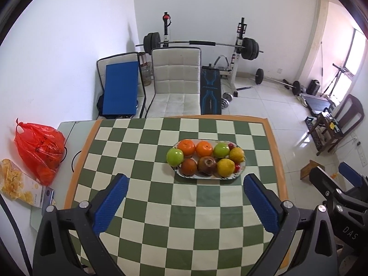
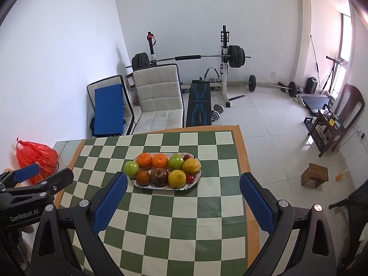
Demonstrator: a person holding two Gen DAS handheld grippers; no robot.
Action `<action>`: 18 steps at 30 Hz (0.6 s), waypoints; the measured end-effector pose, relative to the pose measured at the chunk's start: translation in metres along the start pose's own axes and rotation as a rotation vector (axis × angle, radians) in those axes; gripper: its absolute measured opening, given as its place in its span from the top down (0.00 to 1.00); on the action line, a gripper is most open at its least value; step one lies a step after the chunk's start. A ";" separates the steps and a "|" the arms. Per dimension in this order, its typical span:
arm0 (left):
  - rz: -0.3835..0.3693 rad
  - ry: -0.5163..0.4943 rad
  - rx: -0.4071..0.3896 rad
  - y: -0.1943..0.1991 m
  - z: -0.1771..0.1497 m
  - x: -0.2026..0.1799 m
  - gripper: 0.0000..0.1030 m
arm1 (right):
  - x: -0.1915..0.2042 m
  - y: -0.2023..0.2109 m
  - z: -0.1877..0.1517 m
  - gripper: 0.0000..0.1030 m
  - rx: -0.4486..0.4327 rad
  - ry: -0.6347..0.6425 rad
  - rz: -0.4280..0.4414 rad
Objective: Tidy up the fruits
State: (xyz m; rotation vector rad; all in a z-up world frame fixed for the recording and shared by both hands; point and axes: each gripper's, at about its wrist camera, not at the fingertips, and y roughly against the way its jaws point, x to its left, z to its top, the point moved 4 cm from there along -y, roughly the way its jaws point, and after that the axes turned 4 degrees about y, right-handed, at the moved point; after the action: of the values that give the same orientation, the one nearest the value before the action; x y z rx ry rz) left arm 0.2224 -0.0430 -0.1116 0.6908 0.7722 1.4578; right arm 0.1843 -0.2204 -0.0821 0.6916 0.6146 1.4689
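Fruit plate on the checkered worktop, both grippers hovering empty.
Left wrist: left gripper (image 1: 185,185) fingers spread, plate (image 1: 242,168) of fruit just beyond; red bag (image 1: 39,147) far left; right wrist: right gripper (image 2: 183,184) fingers spread, plate (image 2: 199,172) between them, left gripper (image 2: 34,177) beside.

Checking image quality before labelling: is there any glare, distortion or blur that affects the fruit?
Left wrist view: fisheye bends the checkered cloth, window blown out at right, fruit plate sharp. Right wrist view: same curvature, dark vignette corners, glare on floor tiles, the fruit evenly lit.
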 end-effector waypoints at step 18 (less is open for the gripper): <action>0.092 -0.039 0.062 -0.096 -0.005 0.004 0.00 | -0.018 -0.124 -0.022 0.03 0.104 0.002 -0.037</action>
State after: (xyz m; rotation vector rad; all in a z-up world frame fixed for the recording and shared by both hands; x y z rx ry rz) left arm 0.2752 -0.0407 -0.1921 0.8088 0.7668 1.5042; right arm 0.2512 -0.2350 -0.1896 0.7558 0.7059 1.4115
